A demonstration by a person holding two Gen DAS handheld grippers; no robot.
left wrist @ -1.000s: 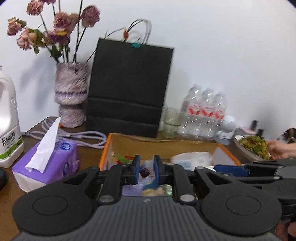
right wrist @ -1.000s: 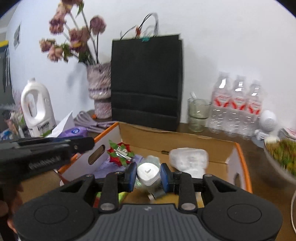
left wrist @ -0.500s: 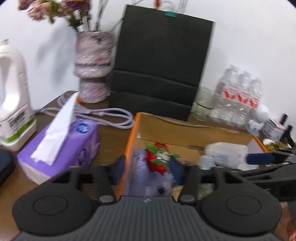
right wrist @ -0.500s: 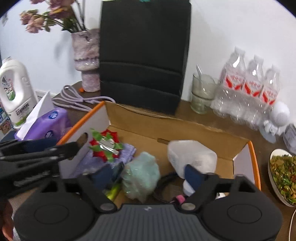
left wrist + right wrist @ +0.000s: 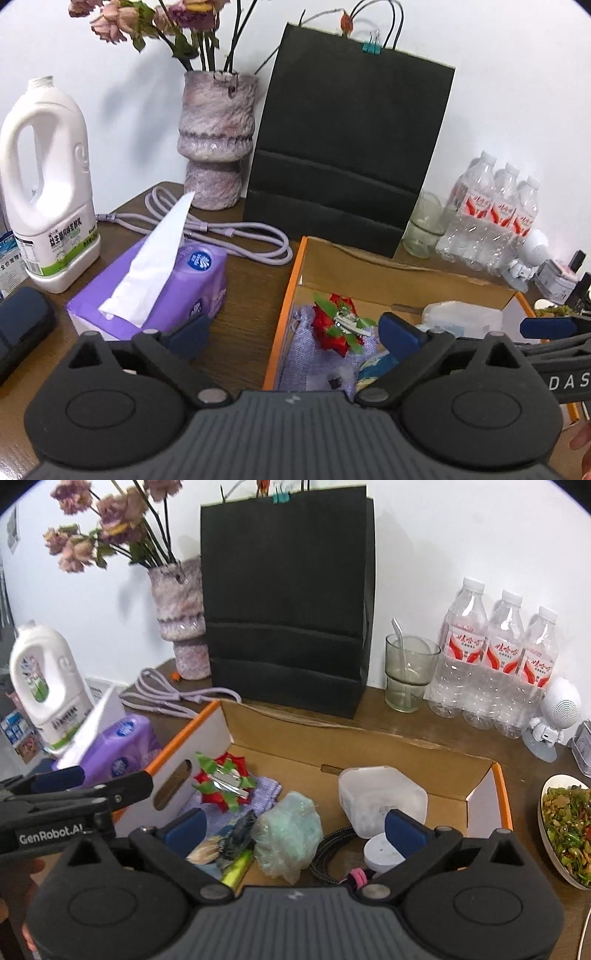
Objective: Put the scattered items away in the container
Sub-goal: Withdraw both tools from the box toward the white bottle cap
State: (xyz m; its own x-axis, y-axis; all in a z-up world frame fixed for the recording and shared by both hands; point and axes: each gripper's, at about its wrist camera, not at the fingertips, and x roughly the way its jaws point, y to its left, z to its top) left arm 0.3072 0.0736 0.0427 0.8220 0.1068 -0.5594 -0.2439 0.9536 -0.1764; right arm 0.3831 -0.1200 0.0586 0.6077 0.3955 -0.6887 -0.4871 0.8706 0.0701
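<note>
Both grippers hung over the cardboard box [image 5: 369, 738], and both had just been opening their jaws. The left gripper [image 5: 295, 334] stood spread wide with nothing between its blue pads; it straddled the box's orange-edged left wall, one finger out over the table by the purple tissue pack [image 5: 159, 291], the other inside above the lilac pouch [image 5: 317, 354]. On that pouch lay the red-and-green bow [image 5: 340, 326], just ahead of the fingers. The right gripper [image 5: 291, 829] was just as wide and gripping nothing; the pale green wrapped bundle [image 5: 290, 830] sat low between its fingers, untouched. The small white round puck [image 5: 378, 851] rested on the box floor right under the right-hand pad, next to a coiled black cable [image 5: 328, 853]. Behind it stood the white plastic tub [image 5: 380, 795], and a yellow-green marker [image 5: 238, 866] lay by the left-hand finger. Behind the box, the black paper bag [image 5: 288, 602] stood against the wall, water bottles [image 5: 495, 661] to one side.
</note>
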